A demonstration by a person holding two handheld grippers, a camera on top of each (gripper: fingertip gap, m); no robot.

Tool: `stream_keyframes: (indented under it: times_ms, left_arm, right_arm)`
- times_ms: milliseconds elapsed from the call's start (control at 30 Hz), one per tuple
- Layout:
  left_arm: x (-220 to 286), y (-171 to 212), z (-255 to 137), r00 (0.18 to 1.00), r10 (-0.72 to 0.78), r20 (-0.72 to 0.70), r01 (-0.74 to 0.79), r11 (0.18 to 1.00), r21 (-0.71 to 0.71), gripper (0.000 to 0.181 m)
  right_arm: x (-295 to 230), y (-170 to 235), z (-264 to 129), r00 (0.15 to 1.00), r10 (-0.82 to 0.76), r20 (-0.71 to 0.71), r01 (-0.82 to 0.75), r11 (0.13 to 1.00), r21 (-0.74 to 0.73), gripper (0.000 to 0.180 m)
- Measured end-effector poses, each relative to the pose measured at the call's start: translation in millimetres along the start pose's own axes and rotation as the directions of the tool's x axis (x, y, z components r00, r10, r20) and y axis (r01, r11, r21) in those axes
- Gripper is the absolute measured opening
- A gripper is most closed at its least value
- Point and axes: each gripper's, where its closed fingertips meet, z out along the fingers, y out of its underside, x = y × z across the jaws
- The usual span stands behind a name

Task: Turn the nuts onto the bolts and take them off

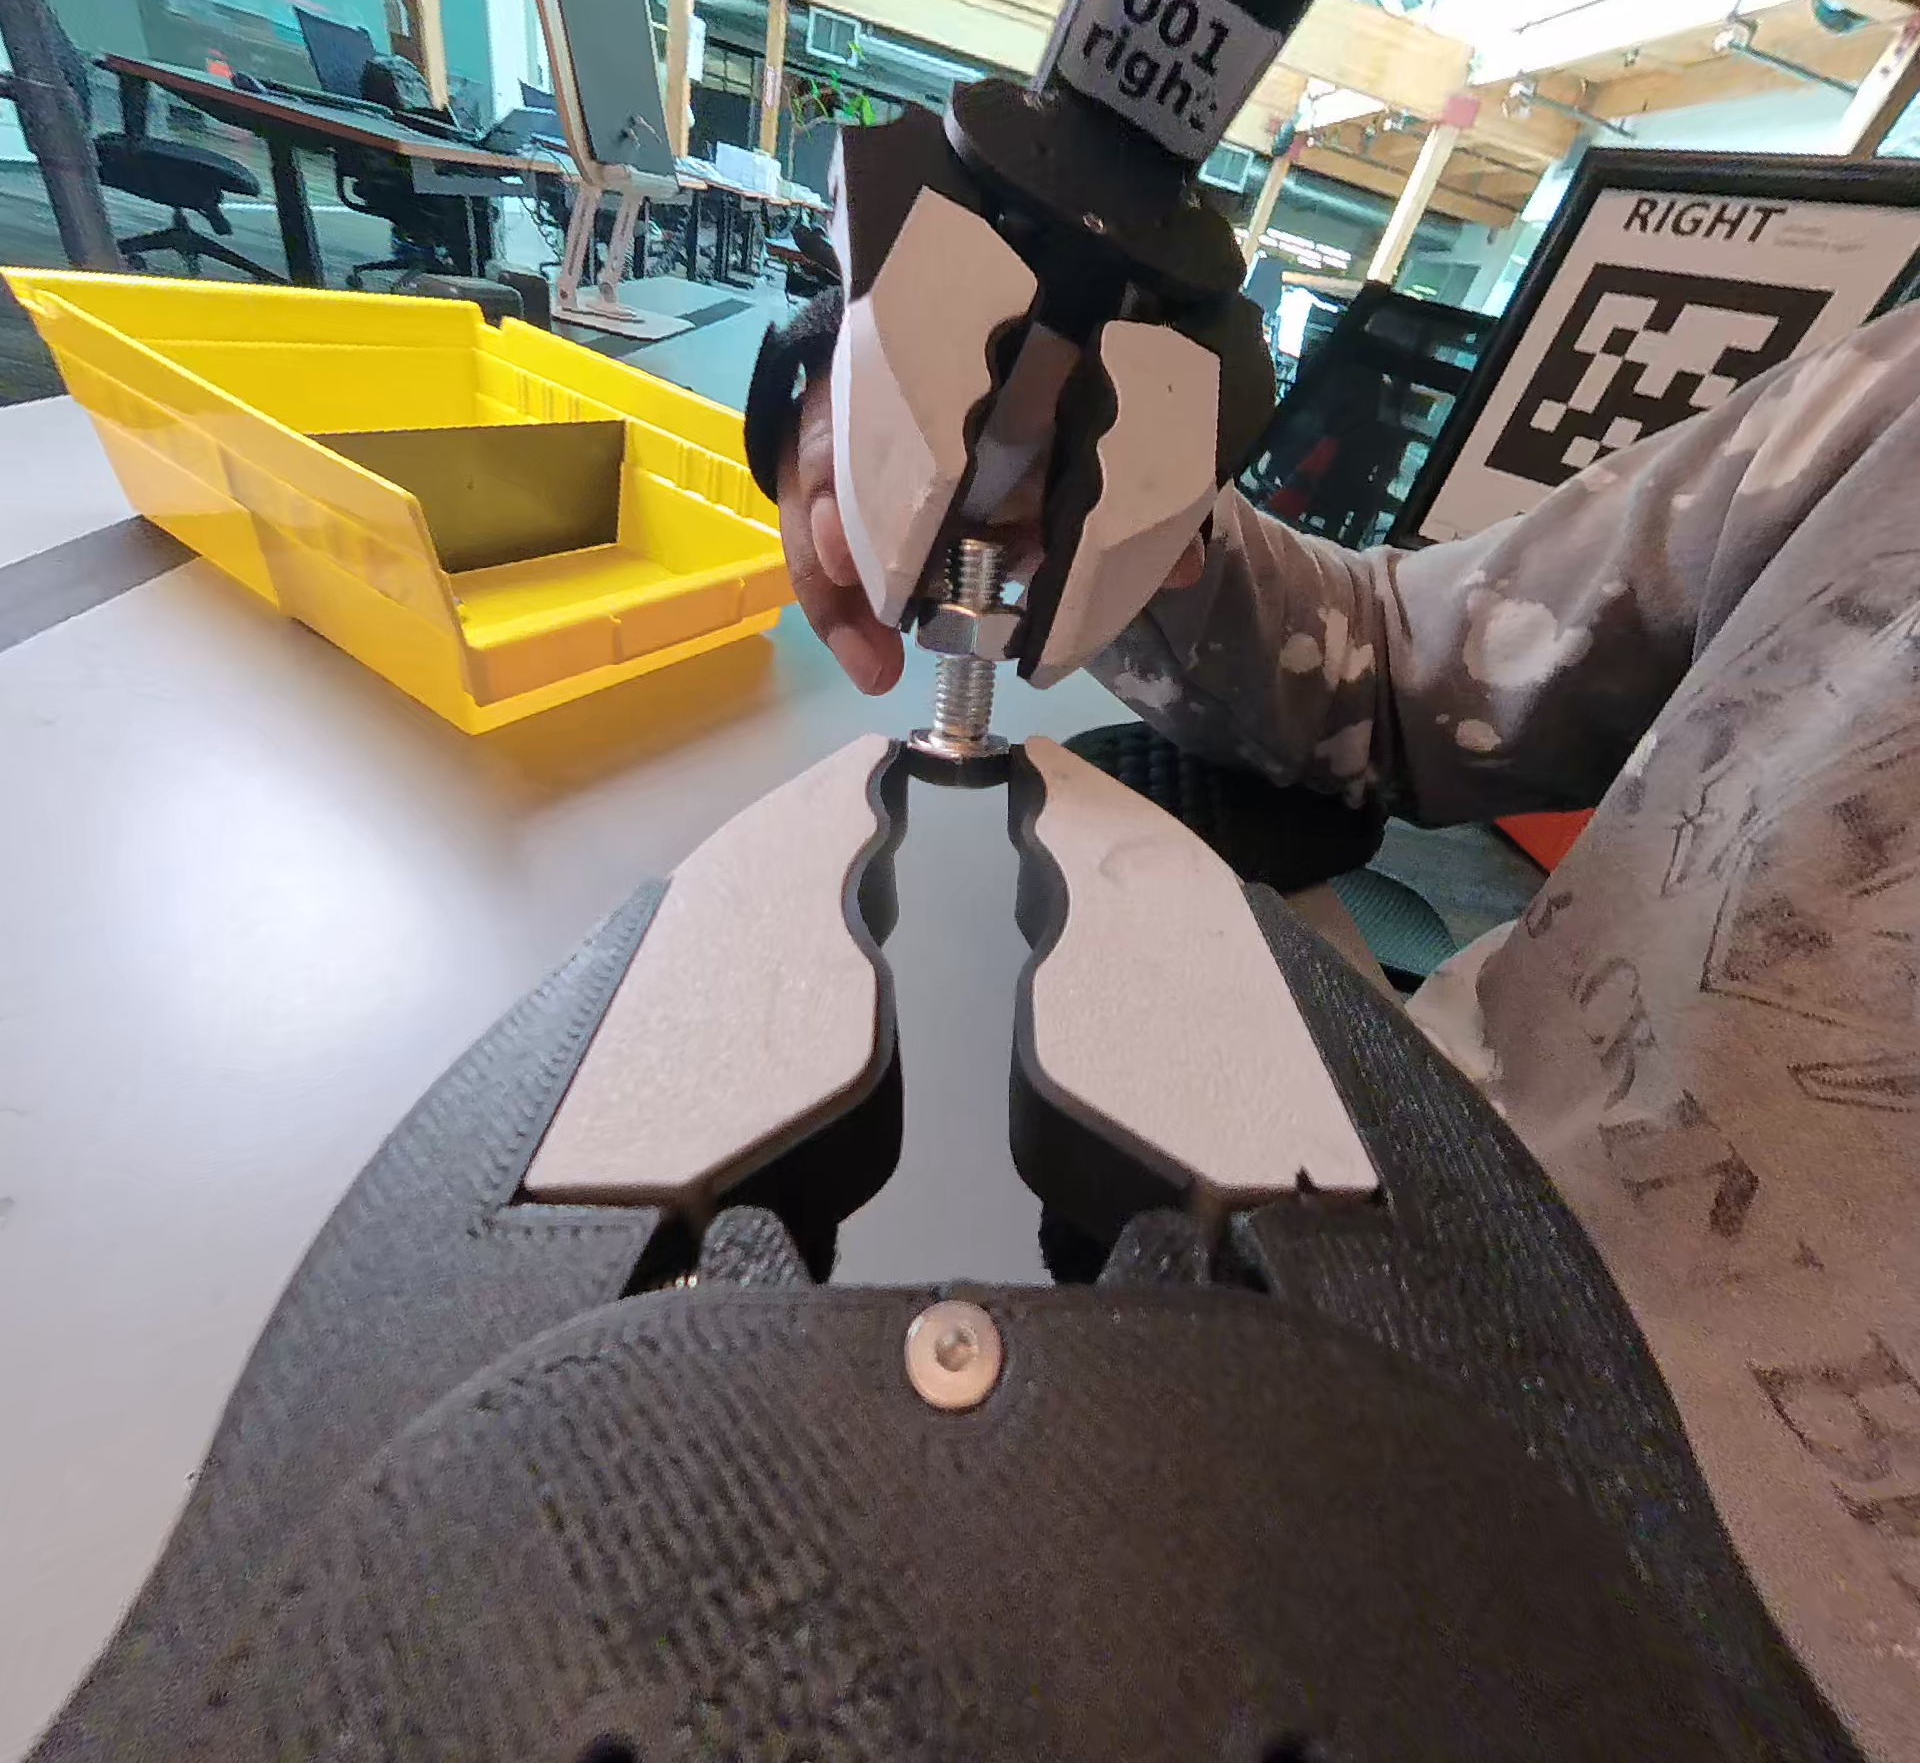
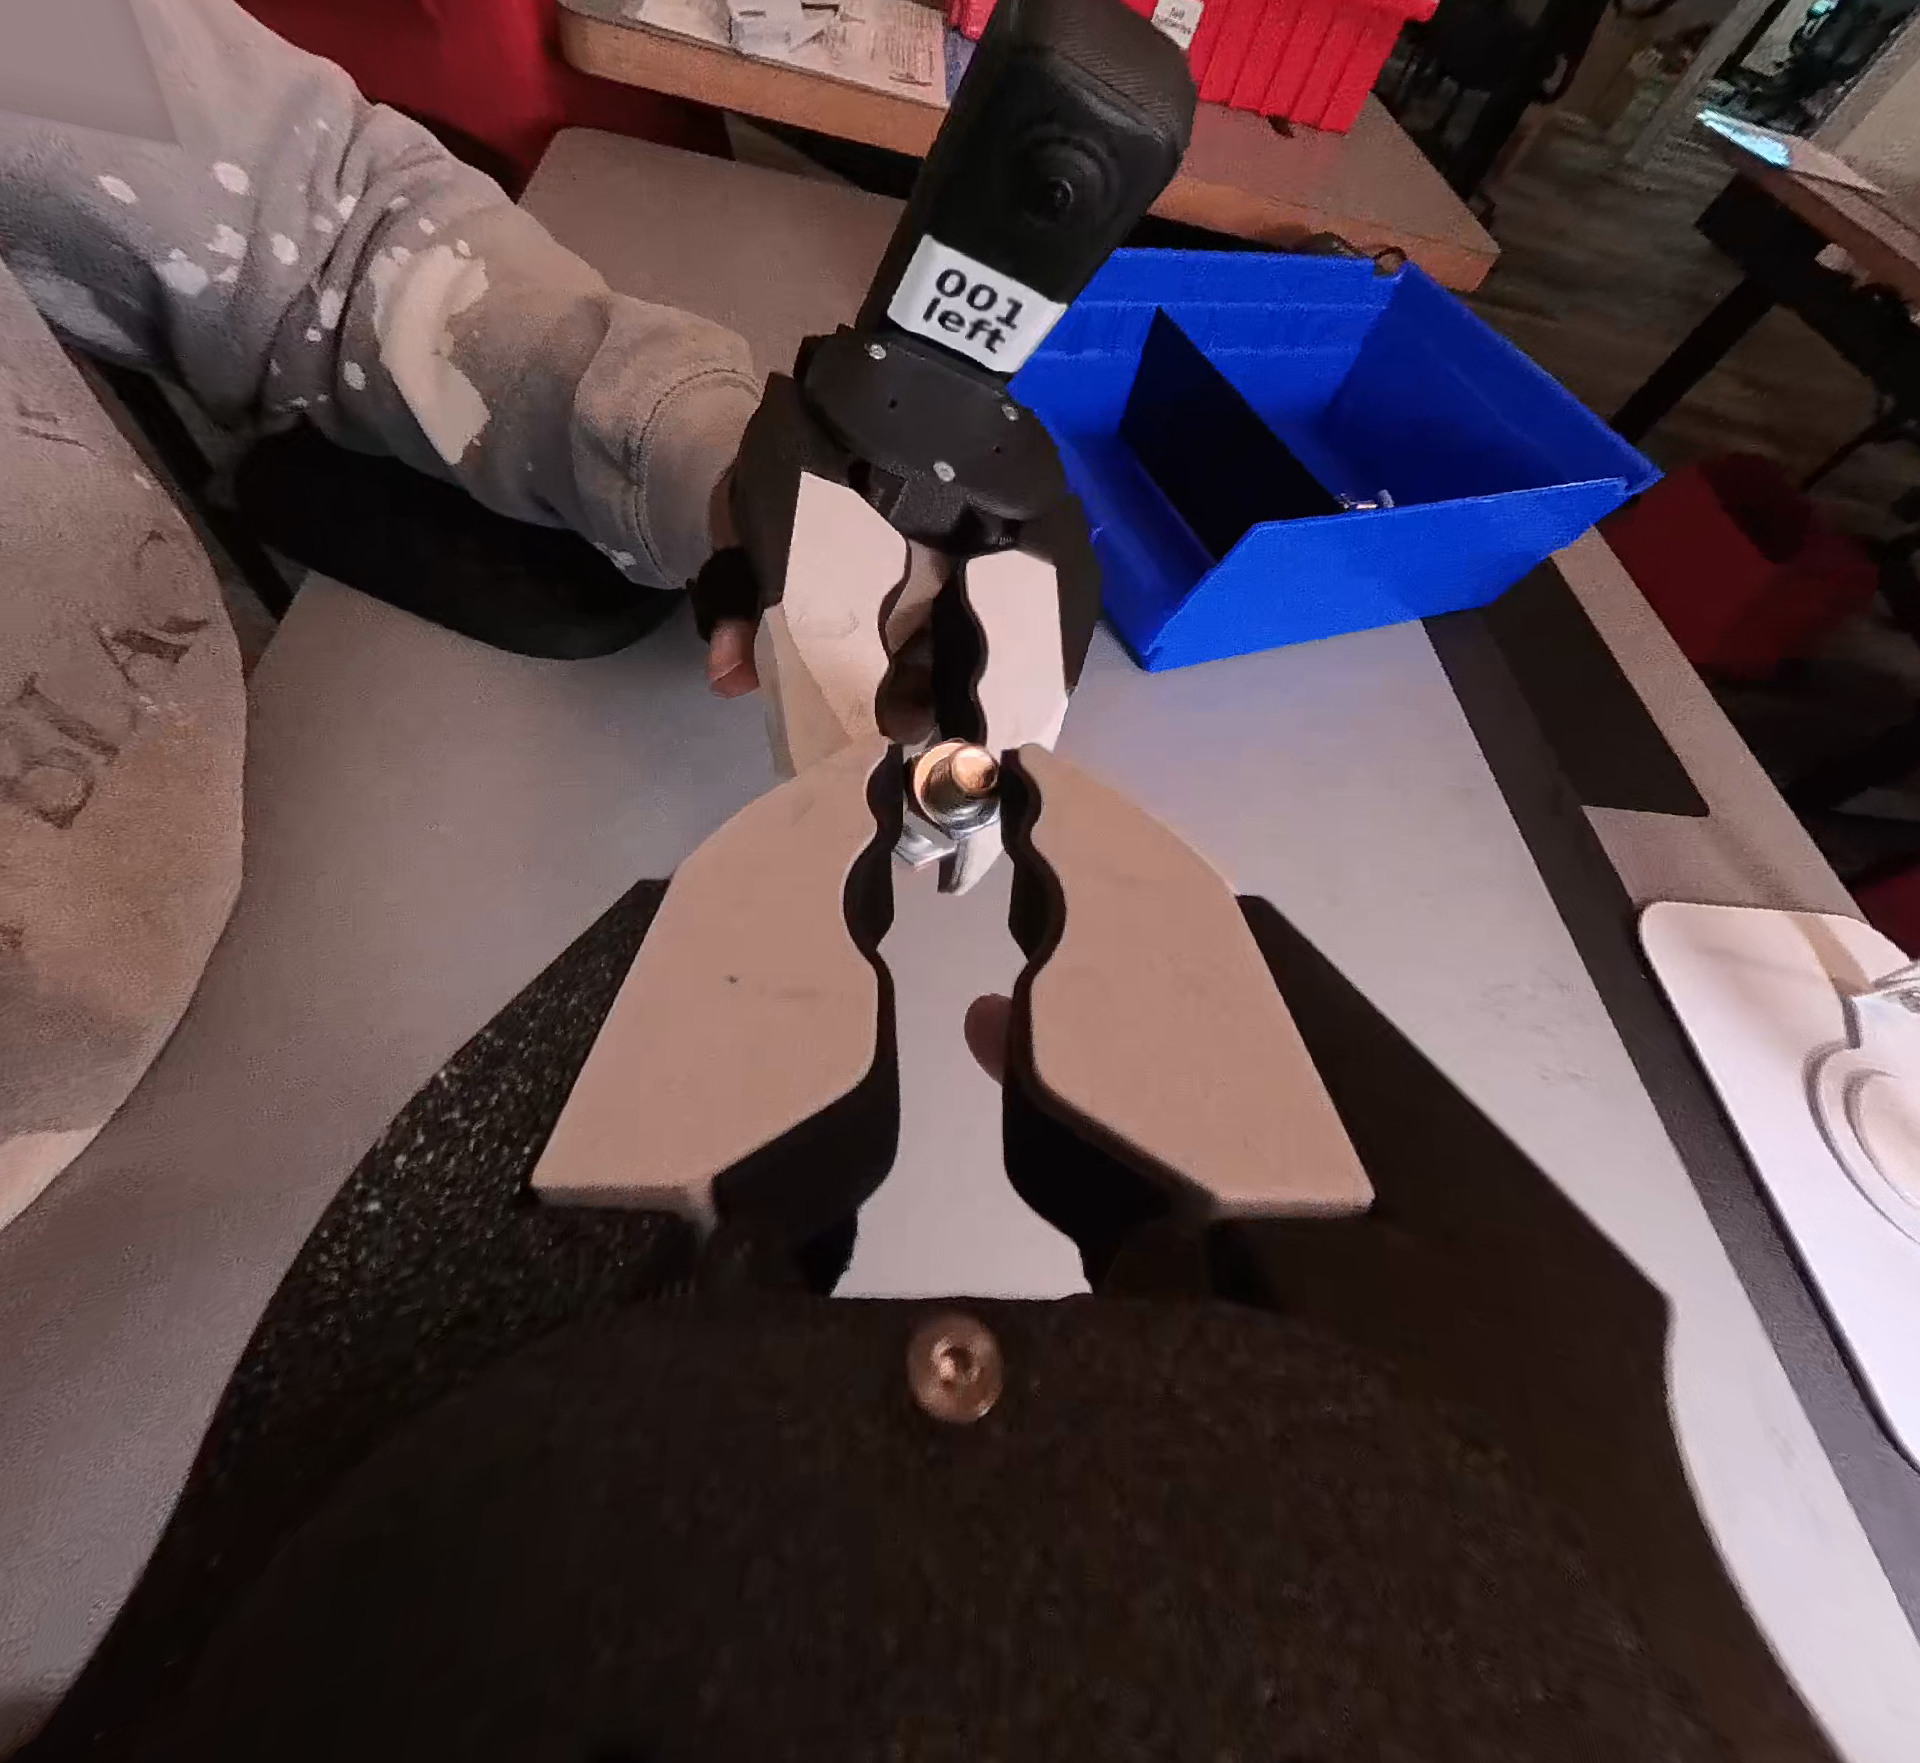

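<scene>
Two grippers are sharing one bolt (image 1: 957,674) above the table: left gripper (image 1: 954,749) pinching its head, right gripper (image 1: 961,627) clamping the nut (image 1: 958,630) mid-thread, so any tilt is risking cross-threading or a drop (yellow bin (image 1: 582,591) looking empty, blue bin (image 2: 1351,508) probably holding a couple of fasteners).

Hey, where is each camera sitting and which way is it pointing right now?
Left wrist view: sits on the left gripper, looking along its fingers at the silver threaded bolt, the right gripper gripping the silver hex nut, and a yellow plastic bin; a sleeve shows.
Right wrist view: sits on the right gripper, facing the left gripper and a blue plastic bin; a sleeve shows.
Shared: bolt, nut, both grippers, grey table.
</scene>
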Motion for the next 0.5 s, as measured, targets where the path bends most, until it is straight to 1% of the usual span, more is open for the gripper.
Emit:
stream_keyframes:
  times_ms: [67,167,233,300,400,467,500]
  left_arm:
    - [4.0,4.7,2.4,1.000,0.014,-0.021,-0.015,1.000,-0.022,0.019]
    - [3.9,4.7,5.2,0.996,0.091,0.014,-0.090,0.996,-0.015,0.019]
    - [-0.6,-6.6,2.7,0.992,0.103,0.069,-0.107,0.992,0.062,0.019]
    - [-5.9,-18.6,-3.8,0.984,0.118,0.130,-0.135,0.982,0.134,0.019]
    - [-10.6,-25.3,-9.4,0.965,0.162,0.207,-0.196,0.968,0.154,0.019]
    - [-10.3,-29.3,-11.1,0.955,0.182,0.233,-0.224,0.959,0.173,0.019]
    - [-11.7,-30.0,-12.2,0.952,0.185,0.245,-0.231,0.957,0.174,0.019]
  right_arm:
    - [-4.7,1.8,0.8,1.000,-0.003,0.026,0.003,1.000,-0.015,0.018]
    - [-5.7,-0.1,1.3,1.000,0.006,0.030,-0.006,1.000,0.003,0.017]
    - [2.0,-9.3,0.2,0.999,0.044,-0.006,-0.043,0.996,0.083,0.017]
    - [10.7,-19.5,-2.0,0.993,0.117,-0.028,-0.110,0.976,0.189,0.021]
    - [20.5,-30.0,-2.3,0.974,0.222,-0.046,-0.196,0.926,0.322,0.027]
    - [24.0,-30.0,0.3,0.966,0.253,-0.058,-0.219,0.914,0.340,0.028]
    - [25.6,-30.1,-0.9,0.965,0.253,-0.064,-0.217,0.914,0.342,0.026]
